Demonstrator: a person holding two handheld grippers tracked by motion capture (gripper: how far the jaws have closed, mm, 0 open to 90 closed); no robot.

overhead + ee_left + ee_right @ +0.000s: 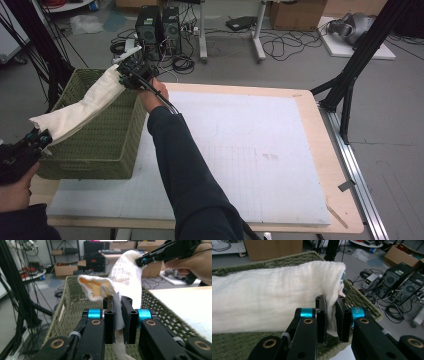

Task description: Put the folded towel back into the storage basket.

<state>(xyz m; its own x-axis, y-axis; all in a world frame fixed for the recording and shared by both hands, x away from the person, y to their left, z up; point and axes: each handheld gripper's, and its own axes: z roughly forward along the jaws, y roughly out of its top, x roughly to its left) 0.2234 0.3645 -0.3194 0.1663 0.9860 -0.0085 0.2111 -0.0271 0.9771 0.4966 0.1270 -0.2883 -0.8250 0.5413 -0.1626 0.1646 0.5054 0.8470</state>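
Cloth (pixel 82 107) hangs stretched between left gripper (pixel 39 138) and right gripper (pixel 124 75), each clamped on an end, above the basket (pixel 107 150); next, lower and release.

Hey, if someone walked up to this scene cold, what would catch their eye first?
Most likely the folded white cloth, stretched between the left gripper and the right gripper, each shut on one end. It hangs over the green woven basket at the table's left edge. After that, the wide pale mat that covers most of the table.
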